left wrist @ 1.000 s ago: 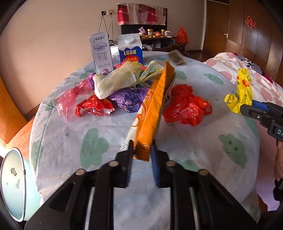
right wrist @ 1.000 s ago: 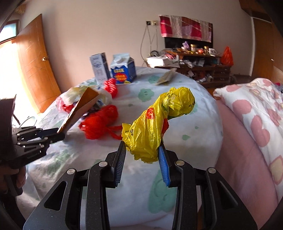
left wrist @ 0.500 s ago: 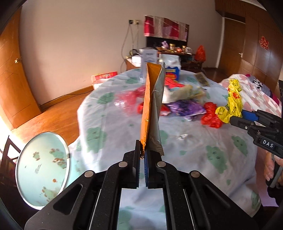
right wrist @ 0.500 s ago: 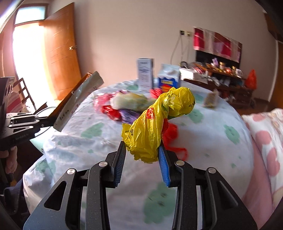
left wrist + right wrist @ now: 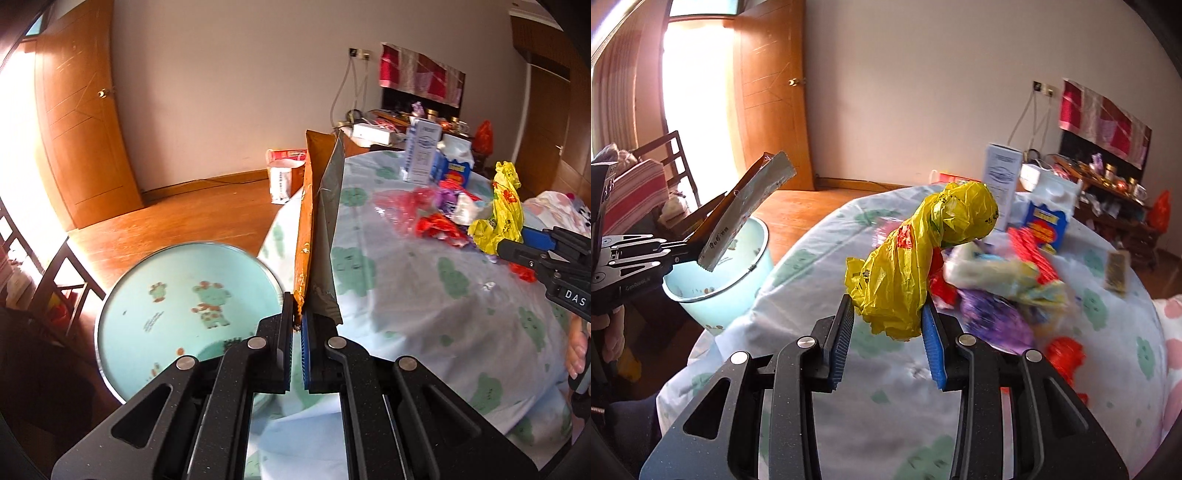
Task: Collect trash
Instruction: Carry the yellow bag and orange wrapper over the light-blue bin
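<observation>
My left gripper (image 5: 297, 321) is shut on the bottom edge of a long orange and silver wrapper (image 5: 319, 225), which stands upright over the table's left edge. Just left of it on the floor is a pale blue bin (image 5: 177, 291). In the right wrist view the same wrapper (image 5: 746, 210) hangs above the bin (image 5: 720, 291), held by the left gripper (image 5: 690, 245). My right gripper (image 5: 888, 332) is shut on a crumpled yellow plastic bag (image 5: 923, 254), lifted above the table; the left wrist view shows that bag (image 5: 498, 214) at the far right.
The round table (image 5: 424, 314) wears a pale cloth with green clouds. On it lie red, purple and clear bags (image 5: 997, 295), a white carton (image 5: 1003, 184) and a blue milk carton (image 5: 1049, 218). A chair (image 5: 646, 177) and a wooden door (image 5: 768, 110) stand left.
Both grippers have swung left with their loads, away from the trash pile. The blue bin has come from the frame's edge to just beside the orange wrapper. Both grips are unchanged.
</observation>
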`<state>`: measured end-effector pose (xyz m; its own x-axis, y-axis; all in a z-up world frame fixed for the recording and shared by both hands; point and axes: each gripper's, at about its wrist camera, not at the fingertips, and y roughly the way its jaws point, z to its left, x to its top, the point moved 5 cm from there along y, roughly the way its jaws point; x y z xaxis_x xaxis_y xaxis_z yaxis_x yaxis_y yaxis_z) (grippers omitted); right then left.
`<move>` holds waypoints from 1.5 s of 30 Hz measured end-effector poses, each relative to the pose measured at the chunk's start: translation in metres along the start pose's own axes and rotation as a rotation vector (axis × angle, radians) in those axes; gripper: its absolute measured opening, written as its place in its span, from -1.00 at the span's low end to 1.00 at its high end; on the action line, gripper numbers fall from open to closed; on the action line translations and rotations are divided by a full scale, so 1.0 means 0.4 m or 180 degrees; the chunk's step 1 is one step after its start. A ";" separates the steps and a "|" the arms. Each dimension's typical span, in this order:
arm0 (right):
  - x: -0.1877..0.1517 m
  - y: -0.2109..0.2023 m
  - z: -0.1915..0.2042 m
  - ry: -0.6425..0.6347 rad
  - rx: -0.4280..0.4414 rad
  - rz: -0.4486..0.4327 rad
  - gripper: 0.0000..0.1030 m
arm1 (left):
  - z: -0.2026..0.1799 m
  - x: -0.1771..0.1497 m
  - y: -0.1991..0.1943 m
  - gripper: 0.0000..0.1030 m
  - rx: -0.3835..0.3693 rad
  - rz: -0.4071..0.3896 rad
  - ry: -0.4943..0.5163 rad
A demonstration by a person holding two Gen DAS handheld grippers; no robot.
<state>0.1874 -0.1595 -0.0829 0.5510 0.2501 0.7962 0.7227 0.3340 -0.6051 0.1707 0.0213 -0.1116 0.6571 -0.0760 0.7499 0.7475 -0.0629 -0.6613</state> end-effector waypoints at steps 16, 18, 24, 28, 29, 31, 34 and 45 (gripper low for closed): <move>0.064 0.149 0.168 -0.0363 0.0277 0.0151 -0.29 | 0.187 -0.035 -0.002 -0.94 0.0361 0.0041 -0.0359; 0.067 0.160 0.176 -0.0386 0.0293 0.0168 -0.29 | 0.201 -0.039 -0.003 -0.94 0.0380 0.0040 -0.0386; 0.077 0.185 0.200 -0.0469 0.0304 0.0207 -0.29 | 0.223 -0.045 -0.001 -0.94 0.0403 0.0052 -0.0432; 0.081 0.195 0.209 -0.0504 0.0311 0.0220 -0.29 | 0.229 -0.047 0.002 -0.94 0.0410 0.0062 -0.0451; 0.082 0.198 0.212 -0.0510 0.0315 0.0225 -0.29 | 0.231 -0.047 0.002 -0.94 0.0415 0.0062 -0.0456; 0.083 0.205 0.218 -0.0530 0.0322 0.0235 -0.29 | 0.235 -0.049 0.002 -0.94 0.0422 0.0060 -0.0464; 0.085 0.213 0.225 -0.0550 0.0334 0.0243 -0.29 | 0.243 -0.049 0.001 -0.94 0.0435 0.0054 -0.0479; 0.101 0.240 0.264 -0.0643 0.0387 0.0286 -0.29 | 0.271 -0.052 -0.007 -0.94 0.0577 0.0033 -0.0515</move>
<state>0.2348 -0.0214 -0.1086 0.5074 0.4563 0.7310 0.6124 0.4059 -0.6784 0.1655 0.1309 -0.1235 0.6611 0.0857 0.7454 0.7362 0.1178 -0.6664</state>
